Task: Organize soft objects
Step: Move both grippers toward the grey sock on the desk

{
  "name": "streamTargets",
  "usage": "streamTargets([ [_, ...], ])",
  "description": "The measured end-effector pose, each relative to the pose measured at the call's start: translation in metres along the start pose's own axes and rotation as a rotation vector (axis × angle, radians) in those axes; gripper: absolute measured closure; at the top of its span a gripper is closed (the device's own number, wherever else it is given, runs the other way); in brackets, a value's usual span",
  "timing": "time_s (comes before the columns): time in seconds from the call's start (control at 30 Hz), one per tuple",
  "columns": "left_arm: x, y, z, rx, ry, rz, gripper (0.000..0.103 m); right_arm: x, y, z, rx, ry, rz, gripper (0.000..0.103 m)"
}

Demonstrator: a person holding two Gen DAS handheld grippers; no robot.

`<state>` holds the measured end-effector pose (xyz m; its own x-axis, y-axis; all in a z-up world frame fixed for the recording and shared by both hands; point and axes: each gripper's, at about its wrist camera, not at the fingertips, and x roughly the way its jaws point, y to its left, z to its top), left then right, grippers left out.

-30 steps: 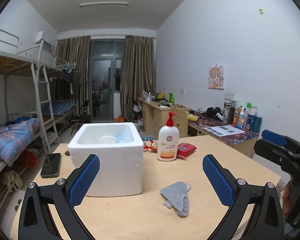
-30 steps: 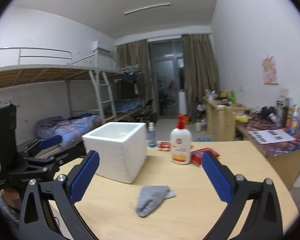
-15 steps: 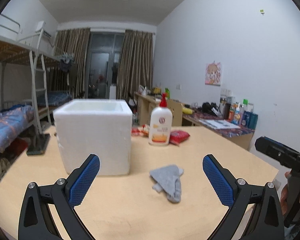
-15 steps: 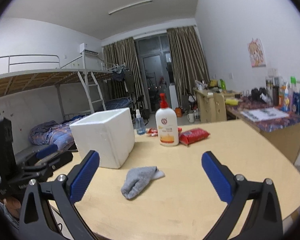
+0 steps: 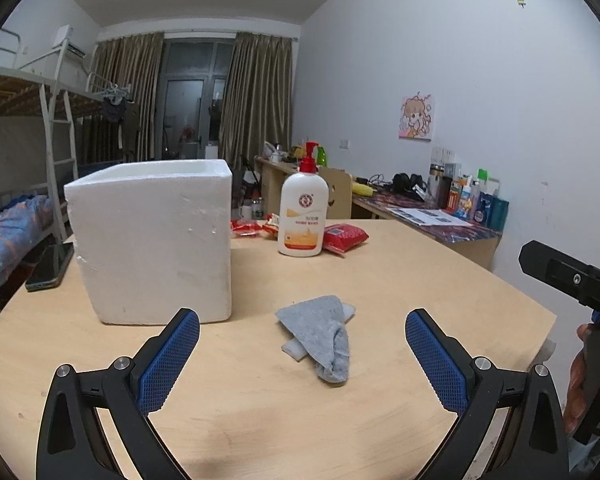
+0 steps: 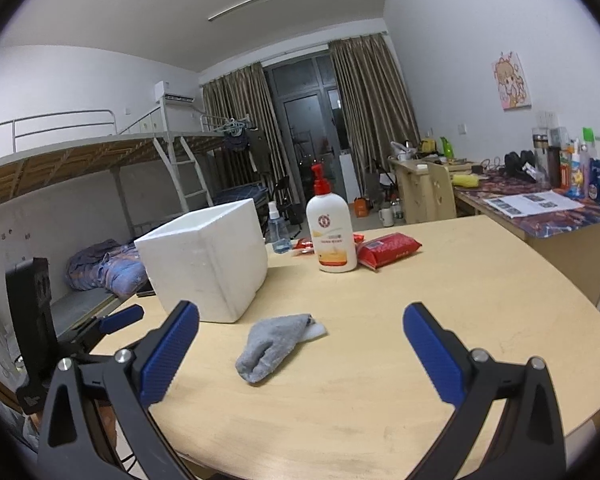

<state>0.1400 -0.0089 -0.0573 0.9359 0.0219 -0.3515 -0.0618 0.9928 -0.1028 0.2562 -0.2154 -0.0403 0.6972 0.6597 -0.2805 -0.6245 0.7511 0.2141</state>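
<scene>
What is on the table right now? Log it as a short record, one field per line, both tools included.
surface: wooden table
soft item: grey sock lying flat over a white piece, untouched
container: white foam box, top open, left of the sock
behind: pump bottle upright, red packet beside it
left tool: open, empty, short of the sock
right tool: open, empty, facing the sock
phone: flat at table's left edge
</scene>
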Motion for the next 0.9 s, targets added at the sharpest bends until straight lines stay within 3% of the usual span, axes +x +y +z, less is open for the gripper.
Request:
streamTargets([
  [0.67, 0.049, -0.016, -0.002, 0.019, 0.106, -0.065, 0.000, 0.026, -0.019, -0.003, 0.015, 0.073, -0.017, 0.000],
  [0.9, 0.074, -0.020, -0.004, 0.013, 0.176, -0.085, 0.009, 0.036, -0.028, -0.004, 0.035, 0.102, -0.016, 0.000],
])
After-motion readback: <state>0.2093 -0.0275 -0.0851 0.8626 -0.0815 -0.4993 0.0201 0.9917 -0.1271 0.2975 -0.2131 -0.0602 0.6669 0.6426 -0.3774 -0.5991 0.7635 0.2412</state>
